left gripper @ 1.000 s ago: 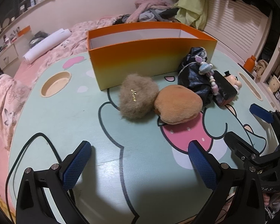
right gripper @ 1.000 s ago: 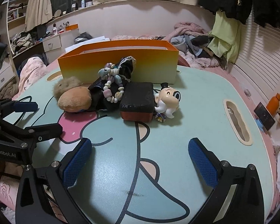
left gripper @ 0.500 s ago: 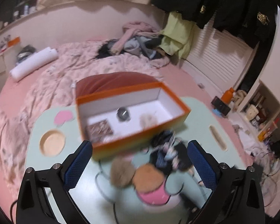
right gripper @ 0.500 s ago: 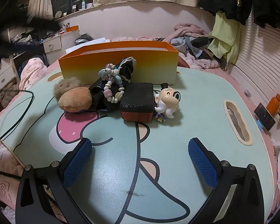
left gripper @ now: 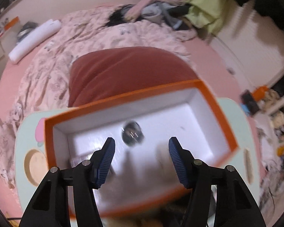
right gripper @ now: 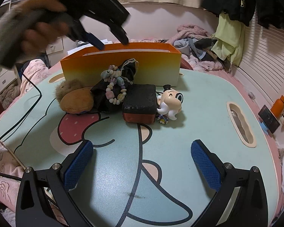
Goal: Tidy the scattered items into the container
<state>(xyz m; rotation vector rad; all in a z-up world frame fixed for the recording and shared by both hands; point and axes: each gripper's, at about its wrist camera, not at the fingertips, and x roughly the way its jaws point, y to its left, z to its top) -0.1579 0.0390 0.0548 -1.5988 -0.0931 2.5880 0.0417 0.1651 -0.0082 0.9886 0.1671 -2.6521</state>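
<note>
Orange box point(right gripper: 121, 70): matt cardboard look, smooth white inside. In front of it: fluffy fur puff point(right gripper: 70, 87), short-pile tan plush point(right gripper: 76, 100), crumpled black cloth point(right gripper: 111, 90) under glossy bead string point(right gripper: 114, 87), rough-topped black case point(right gripper: 140, 99), glossy plastic figurine point(right gripper: 169, 102). Table point(right gripper: 198, 98) smooth printed, slight sheen. Right gripper pads point(right gripper: 206, 165) textured blue rubber; frame matt black plastic, metal screws.

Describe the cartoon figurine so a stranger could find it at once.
Start at the orange box on the mint table. In front of it lies a row of clutter; the figurine is at its right end, beside the black case. It alone is glossy white, with a top hat.
</note>
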